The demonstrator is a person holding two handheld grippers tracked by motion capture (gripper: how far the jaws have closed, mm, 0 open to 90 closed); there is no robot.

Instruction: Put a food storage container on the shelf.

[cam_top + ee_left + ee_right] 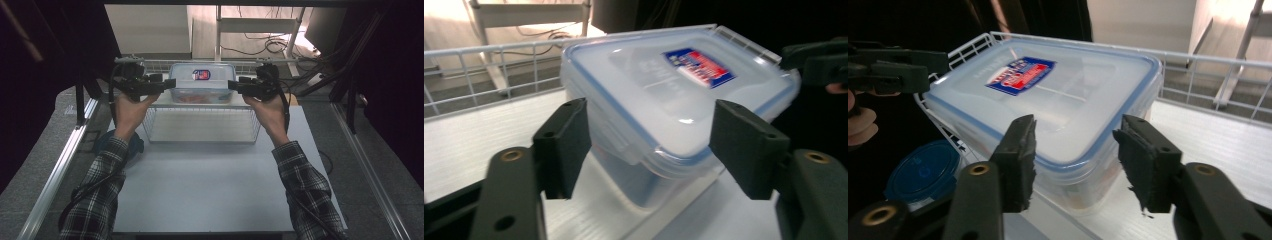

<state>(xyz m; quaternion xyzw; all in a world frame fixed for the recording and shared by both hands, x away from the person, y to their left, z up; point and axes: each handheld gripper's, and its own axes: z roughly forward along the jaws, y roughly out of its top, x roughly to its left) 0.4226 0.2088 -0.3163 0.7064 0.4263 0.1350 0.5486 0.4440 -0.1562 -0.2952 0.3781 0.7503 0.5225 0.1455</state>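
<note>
A clear box point(202, 84) with a blue-edged lid and a red and blue label point(201, 75) is seen on the top shelf point(165, 98) of a white wire rack point(200, 131), which stands at the far end of the tabletop point(210, 185). The box is set level on the shelf, close to the rack's rear rail, and something reddish can be made out inside it through the wall.

The left gripper point(169, 84) is held at the box's left end and the right gripper point(234, 85) at its right end, each pointing inward toward the other. In the left gripper view the fingers point(564, 145) are spread apart with a corner of the box between them; the pads are not seen pressing on it. In the right gripper view the fingers point(1018, 162) are likewise parted, with a corner of the lid between them and gaps visible on either side. Nothing is gripped by either.

A round blue lid point(107, 142) is seen low at the left edge of the tabletop, beside the left forearm point(100, 185), and appears in the right gripper view beneath the rack's edge point(923, 172)
</note>
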